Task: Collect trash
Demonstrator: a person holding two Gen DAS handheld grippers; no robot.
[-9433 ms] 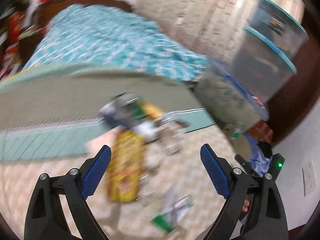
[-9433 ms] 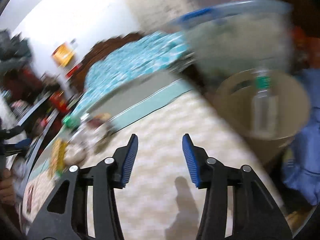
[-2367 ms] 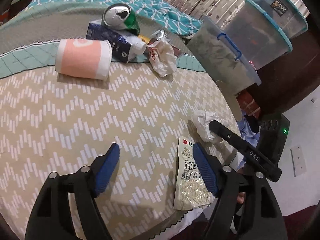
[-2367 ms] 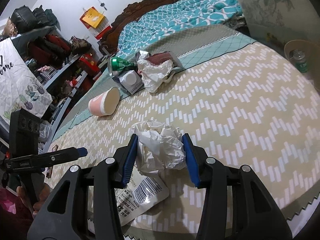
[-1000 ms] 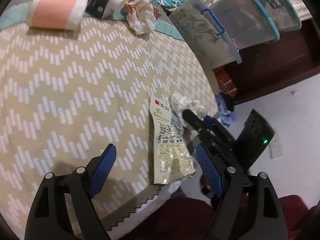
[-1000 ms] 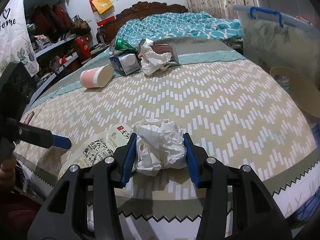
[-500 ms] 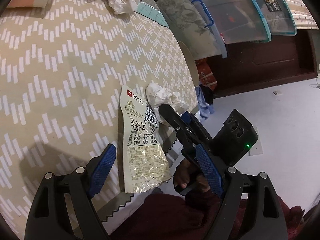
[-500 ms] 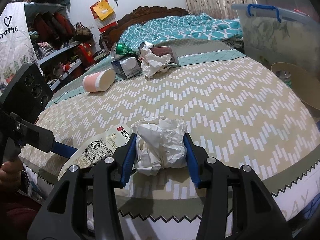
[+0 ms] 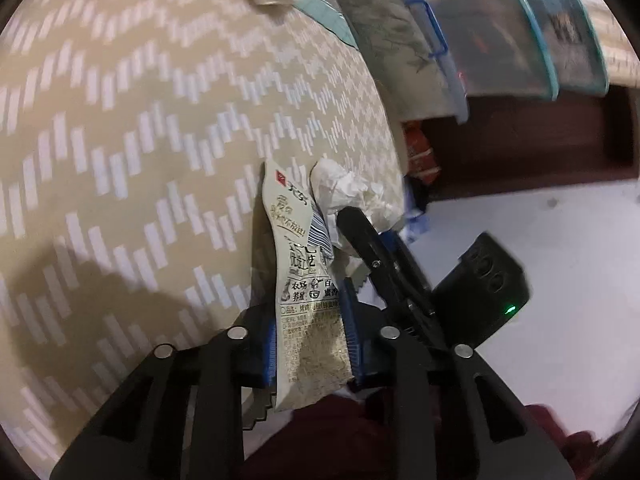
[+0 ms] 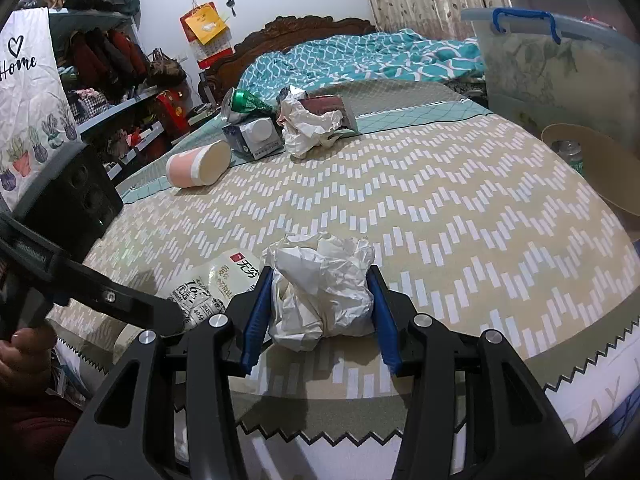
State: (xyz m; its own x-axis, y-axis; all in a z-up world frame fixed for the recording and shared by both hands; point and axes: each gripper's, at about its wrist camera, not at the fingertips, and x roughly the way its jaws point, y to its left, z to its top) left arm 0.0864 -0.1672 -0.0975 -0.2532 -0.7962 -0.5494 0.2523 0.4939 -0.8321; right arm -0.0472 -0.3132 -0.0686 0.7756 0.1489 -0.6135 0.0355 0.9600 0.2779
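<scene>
Both grippers loaded, bin off to the right

Trash pickup was mid-grab at this point; the left hand-held gripper had just been closing and its blue pads were pinching the near end of the snack wrapper, with the foil clearly between them; the wrapper's long axis ran straight away from that gripper, along the line of its fingers, so the far end with the red logo lay flat on the bed cover while the near end hung past the zigzag hem; it looked like a flattened, mostly empty white pouch with printed text and a barcode, thin and floppy, so I'd guess it would droop once lifted.

The right hand-held gripper was clenched on the crumpled paper ball, pads pressed into both sides; the ball sat near the bed's edge, just beside the wrapper, white and loosely wadded.

The relation that mattered, I reckon: the tan bin with a bottle inside stood off the bed's right side, nearer the right hand, so that one likely dumps first; the pink cup, green can, carton and more crumpled paper lay well apart at the far side.
</scene>
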